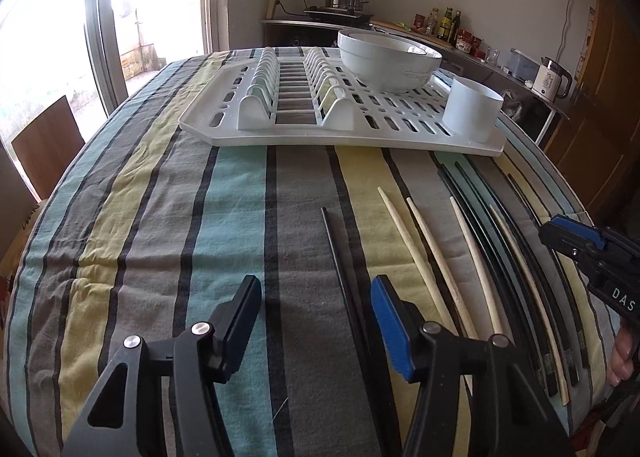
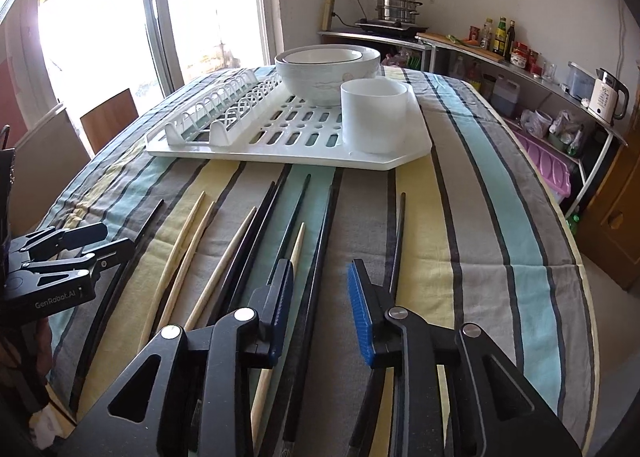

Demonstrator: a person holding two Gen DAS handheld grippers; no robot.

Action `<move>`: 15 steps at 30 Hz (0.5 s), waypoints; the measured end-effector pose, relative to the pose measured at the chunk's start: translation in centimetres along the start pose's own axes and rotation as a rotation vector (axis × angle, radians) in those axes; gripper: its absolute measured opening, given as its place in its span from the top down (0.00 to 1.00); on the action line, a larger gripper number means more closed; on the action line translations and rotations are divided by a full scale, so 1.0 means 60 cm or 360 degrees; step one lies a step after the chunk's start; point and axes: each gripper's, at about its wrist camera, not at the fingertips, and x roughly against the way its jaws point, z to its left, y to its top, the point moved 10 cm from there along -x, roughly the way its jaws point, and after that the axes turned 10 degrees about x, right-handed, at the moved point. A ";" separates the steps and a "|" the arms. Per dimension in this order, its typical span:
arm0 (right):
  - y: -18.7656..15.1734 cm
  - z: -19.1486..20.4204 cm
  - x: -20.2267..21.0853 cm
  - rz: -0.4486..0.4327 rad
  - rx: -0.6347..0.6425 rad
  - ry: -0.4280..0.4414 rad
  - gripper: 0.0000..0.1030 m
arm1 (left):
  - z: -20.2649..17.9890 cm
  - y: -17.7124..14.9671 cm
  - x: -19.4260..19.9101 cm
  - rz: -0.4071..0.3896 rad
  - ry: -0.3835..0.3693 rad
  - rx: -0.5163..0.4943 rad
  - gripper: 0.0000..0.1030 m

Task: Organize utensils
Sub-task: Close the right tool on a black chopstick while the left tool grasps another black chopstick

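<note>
Several chopsticks lie side by side on the striped tablecloth, some pale wood [image 2: 188, 249] [image 1: 420, 257] and some black [image 2: 320, 257] [image 1: 344, 277]. A white drying rack [image 2: 412, 149] [image 1: 208, 129] stands behind them with a white cylindrical cup [image 2: 374, 117] [image 1: 472, 107] on its near corner. My left gripper [image 1: 316, 297] is open and empty above the cloth, left of the chopsticks; it also shows in the right wrist view [image 2: 108, 241]. My right gripper [image 2: 320, 289] is open and empty just above the black chopsticks; it shows in the left wrist view [image 1: 560, 237].
Stacked white bowls [image 2: 328, 69] [image 1: 388, 57] sit on the rack beside the plate slots [image 1: 296, 89]. A counter with a steamer pot [image 2: 398, 7], bottles and a kettle [image 2: 608, 97] runs along the back wall. A wooden chair [image 2: 112, 121] stands at the table's left.
</note>
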 end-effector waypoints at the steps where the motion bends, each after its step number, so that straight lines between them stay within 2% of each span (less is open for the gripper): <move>1: 0.002 -0.004 -0.009 0.0028 0.0002 -0.0001 0.76 | -0.002 0.004 -0.002 -0.0008 0.0004 -0.0006 0.49; 5: 0.014 -0.009 -0.034 0.0079 0.0016 0.0014 0.78 | -0.008 0.015 -0.012 -0.0001 0.0019 -0.0013 0.54; 11: 0.018 -0.016 -0.064 0.0157 0.0032 0.0009 0.83 | -0.014 0.016 -0.018 -0.0022 0.0106 -0.0084 0.60; 15: 0.017 -0.011 -0.073 0.0189 0.0058 0.0000 0.86 | -0.023 0.017 -0.020 -0.0022 0.0112 -0.0122 0.71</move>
